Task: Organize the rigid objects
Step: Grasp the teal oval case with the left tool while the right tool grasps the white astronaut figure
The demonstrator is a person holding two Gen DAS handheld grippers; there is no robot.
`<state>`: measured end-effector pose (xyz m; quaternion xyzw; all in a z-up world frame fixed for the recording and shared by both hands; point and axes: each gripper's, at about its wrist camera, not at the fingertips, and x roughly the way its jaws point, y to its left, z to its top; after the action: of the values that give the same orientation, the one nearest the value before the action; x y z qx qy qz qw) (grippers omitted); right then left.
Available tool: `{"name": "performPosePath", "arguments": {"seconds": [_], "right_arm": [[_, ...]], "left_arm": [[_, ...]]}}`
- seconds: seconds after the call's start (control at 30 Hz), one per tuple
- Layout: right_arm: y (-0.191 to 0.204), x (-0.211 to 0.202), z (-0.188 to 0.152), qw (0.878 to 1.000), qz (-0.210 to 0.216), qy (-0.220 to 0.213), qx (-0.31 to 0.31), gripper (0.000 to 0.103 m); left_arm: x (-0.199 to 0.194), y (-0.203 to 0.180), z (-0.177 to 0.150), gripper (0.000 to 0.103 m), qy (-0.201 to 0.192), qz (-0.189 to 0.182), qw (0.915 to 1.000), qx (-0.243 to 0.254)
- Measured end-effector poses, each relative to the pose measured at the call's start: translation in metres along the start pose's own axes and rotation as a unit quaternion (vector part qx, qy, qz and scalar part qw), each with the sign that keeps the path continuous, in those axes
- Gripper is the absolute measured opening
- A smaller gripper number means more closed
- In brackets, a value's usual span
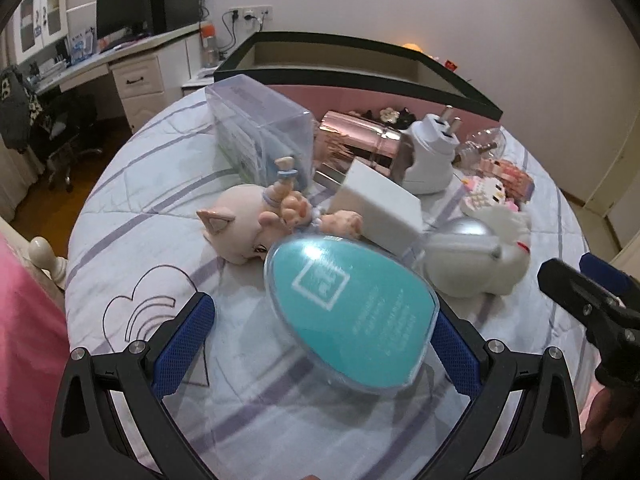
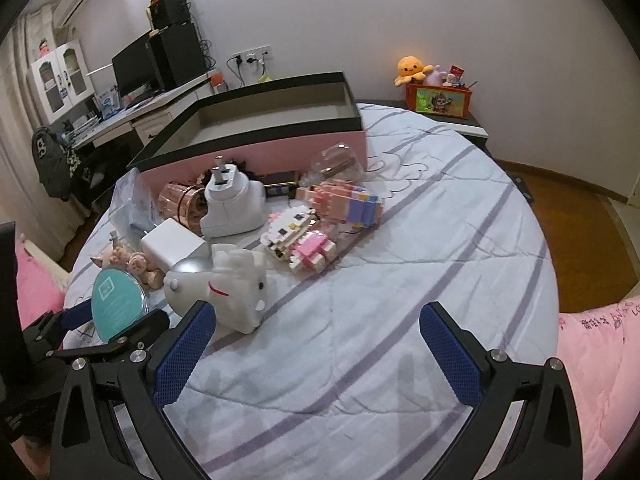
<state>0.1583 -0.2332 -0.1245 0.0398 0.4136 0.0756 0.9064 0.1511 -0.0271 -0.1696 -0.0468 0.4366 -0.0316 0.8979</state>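
Observation:
A teal egg-shaped case in clear plastic [image 1: 352, 312] stands tilted on the bed between the fingers of my left gripper [image 1: 322, 310]. The gripper is open, and the case leans against the right pad [image 1: 452, 352]. In the right wrist view the case [image 2: 116, 304] appears on edge at the far left. My right gripper [image 2: 318, 312] is open over bare sheet, just right of a white unicorn figure [image 2: 236, 284]. Behind lie a pale doll [image 1: 240, 232], a white charger [image 1: 380, 204], a white plug adapter [image 2: 232, 204], a rose-gold cylinder [image 1: 356, 140] and block figures [image 2: 296, 236]. A pink box with a black rim [image 2: 256, 156] stands open and looks empty.
A clear plastic box [image 1: 260, 128] stands at the left of the pile and a glass bottle [image 2: 340, 164] lies by the pink box. Pink blankets [image 2: 592, 360] flank the striped sheet. A desk with a monitor [image 2: 136, 64] is at the far left and a nightstand with toys [image 2: 438, 100] beyond.

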Motion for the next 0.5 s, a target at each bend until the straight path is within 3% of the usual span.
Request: {"name": "performPosePath", "arguments": {"seconds": [0.1, 0.17, 0.37, 0.4, 0.5], "right_arm": [[0.010, 0.006, 0.002, 1.000, 0.009, 0.006, -0.009, 0.103], [0.018, 0.011, 0.004, 1.000, 0.017, 0.011, -0.018, 0.103], [0.044, 0.025, 0.007, 0.999, 0.025, 0.023, -0.041, 0.102], [0.047, 0.028, 0.007, 0.998, 0.024, 0.026, -0.043, 0.099], [0.054, 0.037, 0.007, 0.998, 0.035, 0.039, -0.043, 0.072]], "left_arm": [[-0.002, 0.009, 0.002, 0.088, -0.010, -0.015, 0.9998, -0.002], [-0.002, 0.014, 0.002, 0.074, -0.012, -0.015, 0.9998, 0.003], [-0.009, 0.025, -0.004, 0.073, -0.016, -0.028, 0.9993, 0.020], [-0.009, 0.027, -0.004, 0.073, -0.017, -0.029, 0.9992, 0.021], [-0.010, 0.030, -0.004, 0.073, -0.018, -0.030, 0.9990, 0.026]]}}
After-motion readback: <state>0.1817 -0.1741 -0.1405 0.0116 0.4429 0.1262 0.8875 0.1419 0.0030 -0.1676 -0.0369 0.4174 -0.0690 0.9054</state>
